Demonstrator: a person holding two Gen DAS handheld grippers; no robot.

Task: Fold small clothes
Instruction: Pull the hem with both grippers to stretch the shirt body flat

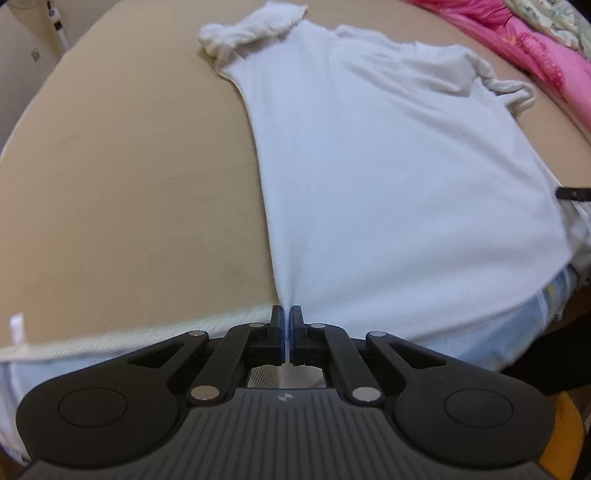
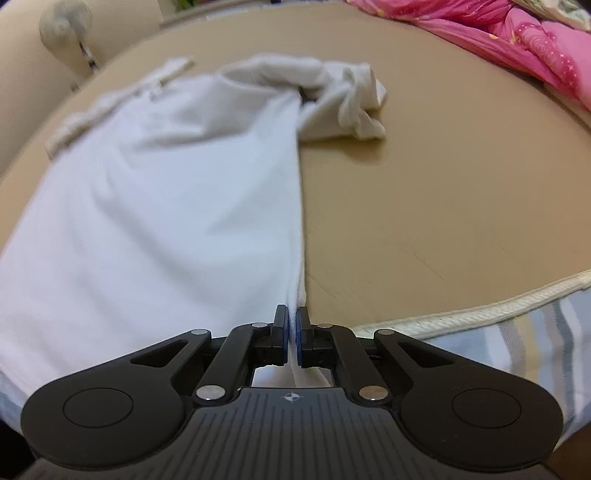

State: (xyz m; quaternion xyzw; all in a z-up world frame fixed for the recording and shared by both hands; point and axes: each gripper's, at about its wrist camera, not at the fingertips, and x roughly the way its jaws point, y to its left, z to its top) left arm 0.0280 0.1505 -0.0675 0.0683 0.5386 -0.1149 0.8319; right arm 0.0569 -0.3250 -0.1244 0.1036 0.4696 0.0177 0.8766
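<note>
A white T-shirt (image 1: 388,177) lies spread on a tan mat (image 1: 129,184), with its hem toward me and its sleeves bunched at the far end. My left gripper (image 1: 287,317) is shut on the shirt's near left hem corner, the cloth pinched between its pads. In the right wrist view the same white shirt (image 2: 166,206) stretches away from my right gripper (image 2: 292,317), which is shut on the near right hem corner. A crumpled sleeve (image 2: 351,103) lies at the far right of the shirt. The tip of the right gripper (image 1: 572,194) shows at the left view's right edge.
The tan mat (image 2: 443,206) has a white corded edge (image 2: 480,314) close to me, with striped bedding (image 2: 517,350) below it. Pink bedding (image 1: 535,48) is piled along the far right side. A fan (image 2: 66,22) stands beyond the mat at the far left.
</note>
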